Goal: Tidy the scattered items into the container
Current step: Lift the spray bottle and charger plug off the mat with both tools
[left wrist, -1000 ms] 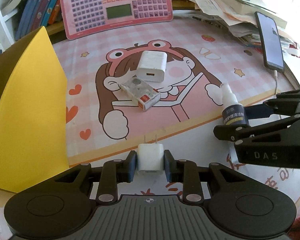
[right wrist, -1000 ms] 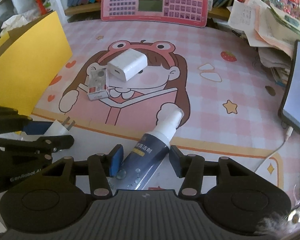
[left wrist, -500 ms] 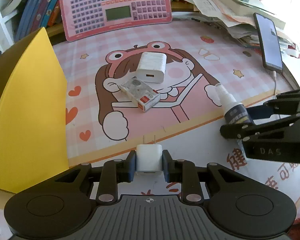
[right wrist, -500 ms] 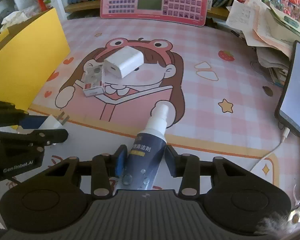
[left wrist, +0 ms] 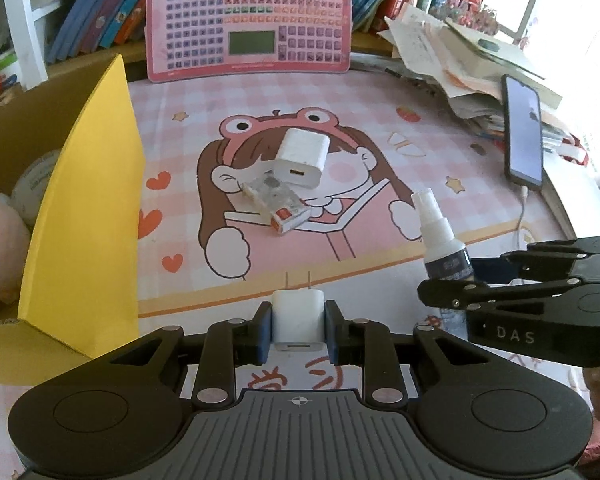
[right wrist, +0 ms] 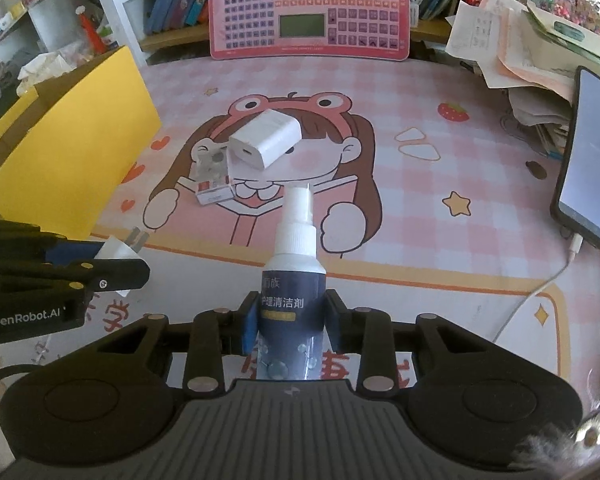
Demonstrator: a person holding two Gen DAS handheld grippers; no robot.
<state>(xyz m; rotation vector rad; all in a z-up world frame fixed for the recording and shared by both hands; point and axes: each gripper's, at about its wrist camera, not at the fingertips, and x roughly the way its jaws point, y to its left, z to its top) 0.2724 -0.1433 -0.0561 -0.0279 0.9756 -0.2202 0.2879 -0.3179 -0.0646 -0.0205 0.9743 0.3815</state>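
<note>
Both hands are loaded at once. The left gripper (left wrist: 299,330) is clamping the small white plug (left wrist: 299,318) across its flat sides, jaws closed snugly on it, and the right gripper (right wrist: 291,322) has just been closing on the spray bottle (right wrist: 294,276); its jaws are now pressing the dark blue body from both sides, low on the label.

The plug is pointing its two prongs forward, away from the gripper and towards the cartoon mat (left wrist: 380,100), so its long axis is running along the fingers. The bottle is lying the same way in its grip: white nozzle leading, base tucked back towards the camera, long axis in line with the gripper, tilted up off the surface.

Both items are hanging just above the near edge of the mat, with the cardboard box (left wrist: 28,128) sitting off to the left, its yellow flap (left wrist: 88,216) standing up between the plug and the box's inside.

The job in hand looks like carrying both across to the box. Doing it well probably means lifting high enough to clear that flap, left hand going first since it is nearer, and keeping the bottle from swinging nozzle-first into the other gripper. The big white charger (left wrist: 302,158) and the little packet (left wrist: 278,206) are waiting mid-mat.
</note>
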